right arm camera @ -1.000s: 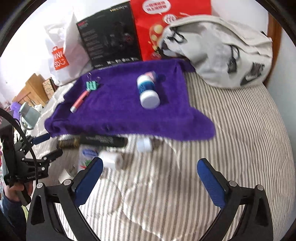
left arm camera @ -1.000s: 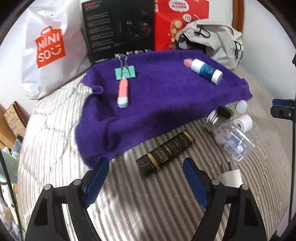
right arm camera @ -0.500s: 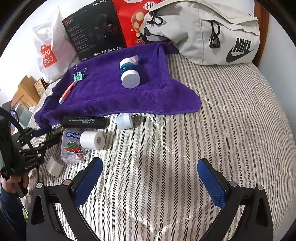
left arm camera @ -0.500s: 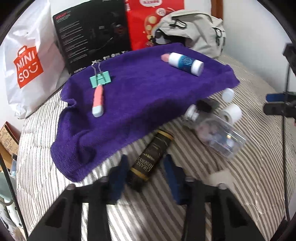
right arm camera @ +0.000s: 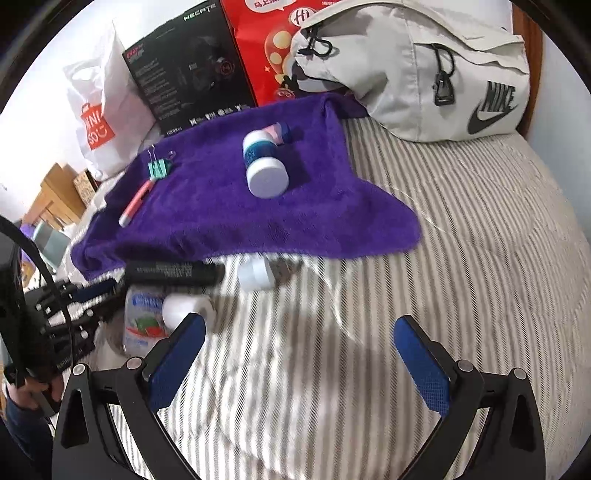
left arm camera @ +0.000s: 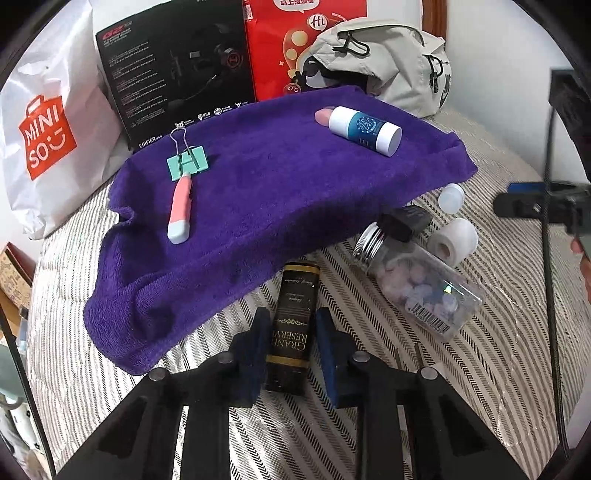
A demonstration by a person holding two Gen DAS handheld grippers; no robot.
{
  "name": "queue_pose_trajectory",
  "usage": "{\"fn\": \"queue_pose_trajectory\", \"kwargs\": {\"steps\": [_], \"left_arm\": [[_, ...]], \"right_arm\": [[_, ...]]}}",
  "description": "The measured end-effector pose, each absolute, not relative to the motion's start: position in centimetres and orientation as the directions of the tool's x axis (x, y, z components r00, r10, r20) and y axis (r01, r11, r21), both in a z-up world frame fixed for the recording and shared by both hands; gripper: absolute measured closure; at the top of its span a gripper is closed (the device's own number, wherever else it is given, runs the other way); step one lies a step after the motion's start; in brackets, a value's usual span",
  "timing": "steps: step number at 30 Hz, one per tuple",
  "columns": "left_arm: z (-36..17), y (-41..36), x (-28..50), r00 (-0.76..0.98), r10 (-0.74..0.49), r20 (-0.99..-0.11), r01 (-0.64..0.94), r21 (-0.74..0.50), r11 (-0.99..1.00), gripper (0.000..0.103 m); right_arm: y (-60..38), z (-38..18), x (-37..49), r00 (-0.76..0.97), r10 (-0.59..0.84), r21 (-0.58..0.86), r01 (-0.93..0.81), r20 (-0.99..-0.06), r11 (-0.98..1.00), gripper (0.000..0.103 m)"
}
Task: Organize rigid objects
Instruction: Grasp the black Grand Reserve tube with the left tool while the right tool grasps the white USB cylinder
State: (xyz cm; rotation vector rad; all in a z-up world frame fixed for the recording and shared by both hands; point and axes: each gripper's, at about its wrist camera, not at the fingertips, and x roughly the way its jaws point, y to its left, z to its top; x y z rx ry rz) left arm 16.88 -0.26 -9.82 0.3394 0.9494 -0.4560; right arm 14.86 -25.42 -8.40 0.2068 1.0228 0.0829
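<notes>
Left wrist: black box (left arm camera: 293, 325) between jaws (touching).

Home bedrm, striped bed quilt (right arm camera: 461, 258), headboard (left arm camera: 434, 16)

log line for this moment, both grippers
left gripper: straddling black box, contact unclear | right gripper: open, empty, above bed

Striped bed (right arm camera: 461, 258), purple towel (left arm camera: 280, 206), black box (left arm camera: 293, 325), candy jar (left arm camera: 417, 284), tape roll (left arm camera: 452, 240), grey bag (right arm camera: 417, 70)
</notes>
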Motion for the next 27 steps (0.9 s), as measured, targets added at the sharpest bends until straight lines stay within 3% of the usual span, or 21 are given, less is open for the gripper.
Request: {"fn": "queue_pose_trajectory", "kwargs": {"steps": [10,15,21,23,27], "left_arm": [[-9.8,0.2,16.5,0.498,-0.228,-0.837,0.490,0.054,0.870,0.080],[-9.9,0.5,16.6,0.493,-0.237,-0.837,0.482,0.036,0.876,0.080],[-9.9,0.4,16.6,0.498,-0.229,-0.836,0.470,0.038,0.882,0.080],[-9.9,0.4,16.6,0.502,-0.229,-0.834,0.466,0.037,0.884,0.080],[-9.8,0.5,16.3,0.520,-0.197,-0.831,0.446,0.068,0.892,0.080]], "right_arm": [[-23.5,-10.2,17.4,0.517,0.181,0.198,-0.022,-0.837,0.980,0.027],[-22.3,-10.4,18.0,0.541,0.142,0.134,-0.056,-0.829,0.989,0.032],[-20.8,-10.7,18.0,0.567,0.055,-0.005,-0.104,-0.822,0.995,0.049],[-20.7,-10.6,17.9,0.570,0.071,0.002,-0.120,-0.819,0.993,0.062],[-21.3,-10.4,17.6,0.556,0.091,0.023,-0.129,-0.826,0.991,0.067]]}}
